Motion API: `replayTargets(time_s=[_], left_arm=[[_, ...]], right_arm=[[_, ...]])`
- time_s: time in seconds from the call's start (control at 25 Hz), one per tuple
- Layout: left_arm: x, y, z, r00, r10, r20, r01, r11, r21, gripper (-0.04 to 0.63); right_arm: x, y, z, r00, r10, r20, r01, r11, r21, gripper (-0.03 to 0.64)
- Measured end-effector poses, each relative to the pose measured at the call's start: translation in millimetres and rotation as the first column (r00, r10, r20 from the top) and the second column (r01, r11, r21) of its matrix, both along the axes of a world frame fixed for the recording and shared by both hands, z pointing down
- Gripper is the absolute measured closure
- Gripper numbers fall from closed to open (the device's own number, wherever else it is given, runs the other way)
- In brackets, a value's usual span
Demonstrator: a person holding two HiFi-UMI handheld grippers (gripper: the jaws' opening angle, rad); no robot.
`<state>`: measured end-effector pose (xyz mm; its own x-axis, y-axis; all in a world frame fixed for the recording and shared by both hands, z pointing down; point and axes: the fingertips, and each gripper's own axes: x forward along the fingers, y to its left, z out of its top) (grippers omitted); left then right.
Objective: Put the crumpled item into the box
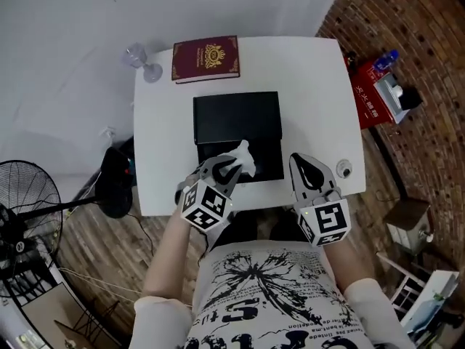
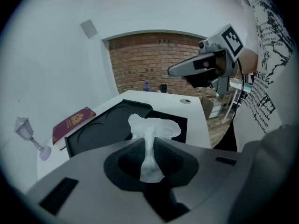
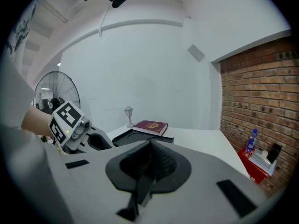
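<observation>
A white crumpled tissue (image 1: 245,158) is pinched in my left gripper (image 1: 236,163), which is shut on it above the near part of the open black box (image 1: 237,116). In the left gripper view the tissue (image 2: 152,129) sticks up from between the jaws of the left gripper (image 2: 148,143), with the box (image 2: 105,125) just beyond. My right gripper (image 1: 304,167) hovers to the right of the box near the table's front edge. Seen in its own view, the right gripper (image 3: 150,146) is shut with nothing in it.
A dark red book (image 1: 205,58) lies on the white table (image 1: 312,86) behind the box, with a small glass ornament (image 1: 142,60) at the far left corner. A small round object (image 1: 344,169) sits near the right edge. A fan (image 1: 25,195) stands left of the table on the floor.
</observation>
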<state>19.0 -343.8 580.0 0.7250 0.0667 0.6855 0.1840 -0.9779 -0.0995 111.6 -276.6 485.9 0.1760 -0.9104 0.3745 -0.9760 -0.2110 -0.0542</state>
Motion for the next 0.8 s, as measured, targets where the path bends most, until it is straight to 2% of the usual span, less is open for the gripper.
replayTargets(time_s=[0.28,0.56,0.8], left_arm=[[13,8,43,0.978,0.154,0.141,-0.158,0.987,0.011,0.525],[16,8,70,0.956,0.189,0.223,-0.205,0.977,0.051,0.522],[18,8,72,0.956,0.181,0.231,-0.194,0.981,0.031,0.494]], right_arm=[[12,16,18,0.995,0.098,-0.011,-0.098,0.994,-0.037,0.601],[23,36,33,0.985,0.175,-0.002,-0.175,0.983,-0.054,0.601],[23,44,34,0.980,0.201,0.001,-0.200,0.978,-0.065,0.601]])
